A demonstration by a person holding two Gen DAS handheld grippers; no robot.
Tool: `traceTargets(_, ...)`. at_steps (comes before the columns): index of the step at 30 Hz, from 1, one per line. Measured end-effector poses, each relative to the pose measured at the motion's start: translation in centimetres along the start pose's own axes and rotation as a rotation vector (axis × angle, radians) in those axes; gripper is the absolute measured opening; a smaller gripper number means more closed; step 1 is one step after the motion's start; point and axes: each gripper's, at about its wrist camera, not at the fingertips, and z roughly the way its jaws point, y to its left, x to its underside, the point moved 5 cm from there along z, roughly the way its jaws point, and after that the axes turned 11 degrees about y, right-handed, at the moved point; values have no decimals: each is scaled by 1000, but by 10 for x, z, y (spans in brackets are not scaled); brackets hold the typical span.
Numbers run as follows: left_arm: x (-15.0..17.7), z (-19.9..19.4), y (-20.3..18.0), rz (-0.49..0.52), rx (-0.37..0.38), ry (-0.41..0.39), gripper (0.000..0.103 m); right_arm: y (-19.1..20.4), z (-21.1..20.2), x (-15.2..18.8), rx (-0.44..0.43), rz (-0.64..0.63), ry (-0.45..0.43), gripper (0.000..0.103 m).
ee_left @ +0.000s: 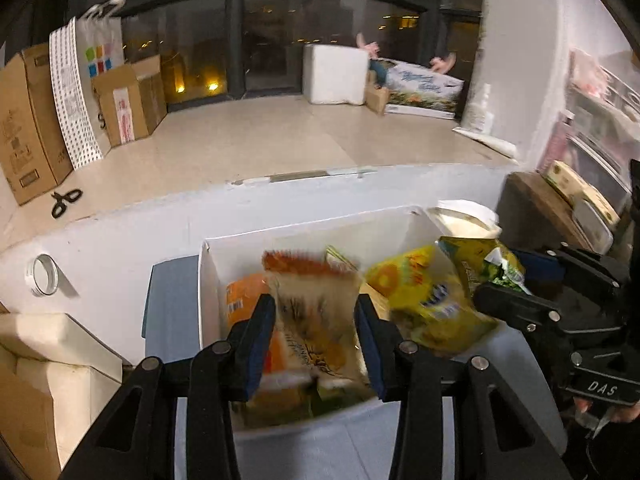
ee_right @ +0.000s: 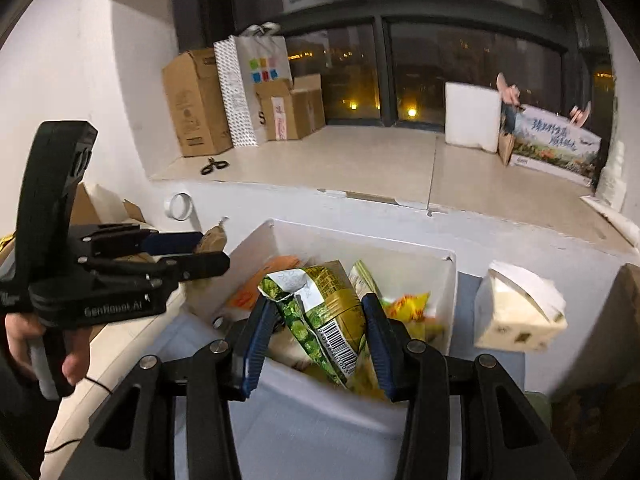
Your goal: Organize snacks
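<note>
A blue-grey tabletop (ee_right: 304,436) carried a white bin (ee_right: 448,300) with snack packets inside it, and just beside the bin a wrapped tissue pack (ee_right: 520,316). Behind it ran a pale tiled ledge (ee_right: 360,160) under the window, bearing cardboard boxes (ee_right: 196,104), black scissors (ee_right: 214,166), a white foam box (ee_right: 472,116) and a printed flat carton (ee_right: 556,148).

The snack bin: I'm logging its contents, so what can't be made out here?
- Beige packet, left wrist view: print smeared by motion blur.
- Bottom of the white bin, both views: buried under packets.
- Green packet, right wrist view: crumpled, so its name is unreadable.
- Orange packet, left wrist view: mostly behind the left gripper.
</note>
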Motion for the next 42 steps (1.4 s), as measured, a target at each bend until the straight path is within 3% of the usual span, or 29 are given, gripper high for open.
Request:
traceTargets(1, -3, 7, 3, -5, -6, 3, 60, -3, 5, -1, 6, 2, 1, 51)
traceTargets(2, -4, 13, 5, -2, -12, 12, 81, -9, 14, -6, 19, 15, 4, 53)
traceTargets(4, -2, 19, 6, -1, -32, 7, 103, -16, 23, -9, -16, 44, 21, 88)
traceTargets(5, -1, 18, 6, 4, -28, -7, 103, -19, 23, -9, -22, 56, 20, 94)
traceTargets(10, 6, 6, 8, -10, -5, -39, 103, -33, 19, -3, -17, 121, -15, 98)
traceTargets(16, 17, -32, 4, -17, -53, -133, 103, -33, 8, 7, -1, 150, -44, 100)
traceTargets(18, 24, -52, -2, -11, -19, -167, 103, -28, 1, 8, 30, 126, -67, 101)
traceTargets(23, 49, -114, -9, -26, 35, -279, 103, 3, -51, 8, 97, 9, -214, 103)
traceTargets(26, 66, -142, -12, -38, 40, -301, 103, 23, -84, 13, 145, -33, -288, 103)
traceTargets(30, 93, -176, -27, 18, 27, -352, 103, 48, -115, 26, 61, -51, -316, 103)
traceTargets(32, 107, -188, -34, 41, -3, -355, 103, 58, -127, 35, 51, -59, -325, 103)
traceTargets(36, 136, -190, -43, 51, -26, -303, 103, 73, -144, 58, 140, -59, -314, 103)
traceTargets(39, 165, -186, -46, 20, -19, -258, 103, 82, -147, 81, 45, -49, -257, 103)
traceTargets(42, 191, -179, -44, -30, 13, -216, 103, 81, -147, 107, 36, 20, -235, 103)
